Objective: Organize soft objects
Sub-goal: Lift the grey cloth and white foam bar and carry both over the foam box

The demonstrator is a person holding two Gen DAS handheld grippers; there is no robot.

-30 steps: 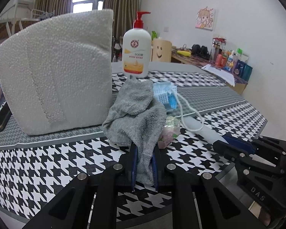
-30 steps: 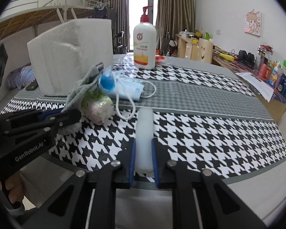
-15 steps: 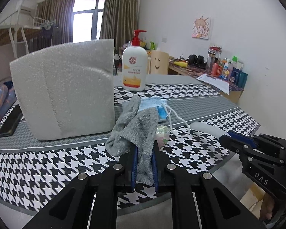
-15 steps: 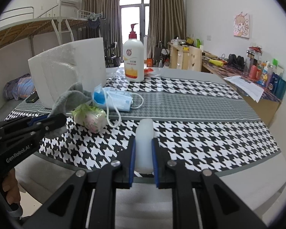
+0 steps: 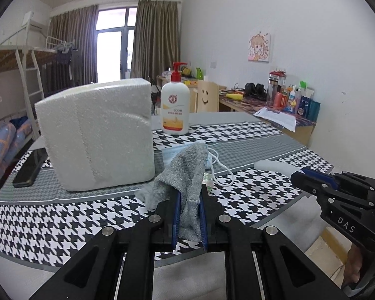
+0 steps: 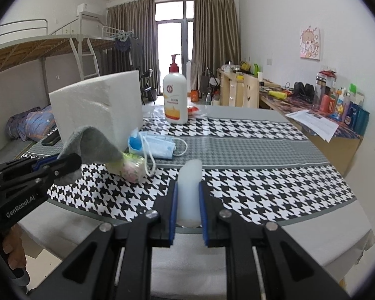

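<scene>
Above the tabletop (image 5: 237, 195) edge, left tool (image 5: 189, 216) is clamped on grey cloth (image 5: 187, 175), limp & light, drapes, best pinched mid-fold. Right tool (image 6: 188, 206) is closed on white squishy piece (image 6: 189, 190), prob. deforms; grip its middle w/ light squeeze.

Each camera sits just behind its own fingers, low near the table's (image 5: 262, 195) front edge, facing the far window. Beyond the left fingers (image 5: 175, 215) rises the foam block (image 5: 97, 135); beyond the right fingers (image 6: 173, 215), the lotion bottle (image 6: 175, 97). Both views share block, bottle, and the opposite gripper at one edge.
</scene>
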